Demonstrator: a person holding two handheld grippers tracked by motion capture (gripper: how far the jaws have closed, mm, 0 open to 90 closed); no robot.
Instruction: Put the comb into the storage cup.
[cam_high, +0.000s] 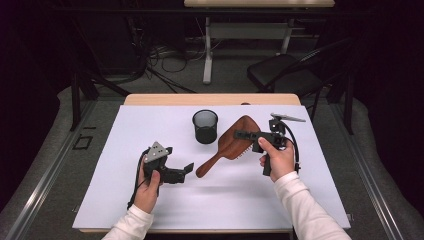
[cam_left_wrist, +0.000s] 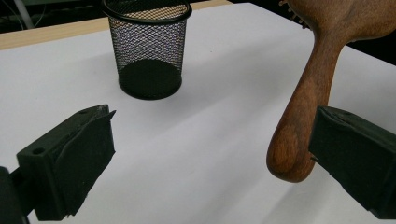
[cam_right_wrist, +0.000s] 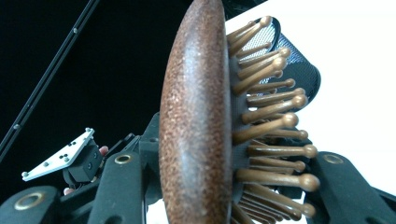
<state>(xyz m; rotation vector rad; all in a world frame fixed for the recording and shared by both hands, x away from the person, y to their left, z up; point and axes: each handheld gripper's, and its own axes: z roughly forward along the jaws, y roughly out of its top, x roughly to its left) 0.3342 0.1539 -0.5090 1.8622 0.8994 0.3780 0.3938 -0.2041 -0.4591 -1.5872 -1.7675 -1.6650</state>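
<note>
A brown wooden hairbrush (cam_high: 224, 149) is held over the white sheet, its head up and its handle sloping down to the left. My right gripper (cam_high: 239, 134) is shut on the brush head; in the right gripper view its jaws (cam_right_wrist: 224, 186) clamp the wooden back and the bristle side of the hairbrush (cam_right_wrist: 196, 116). My left gripper (cam_high: 184, 172) is open beside the handle's end. In the left gripper view the handle (cam_left_wrist: 303, 116) stands just inside the right jaw of that gripper (cam_left_wrist: 212, 130), with no pad pressing on it. A black mesh cup (cam_high: 205, 126) stands upright behind the brush.
A white sheet (cam_high: 150, 125) covers the wooden table (cam_high: 165, 99). The mesh cup (cam_left_wrist: 147, 51) is ahead of the left jaws. Beyond the table are a black chair (cam_high: 285, 72), a desk leg (cam_high: 207, 55) and floor cables (cam_high: 170, 57).
</note>
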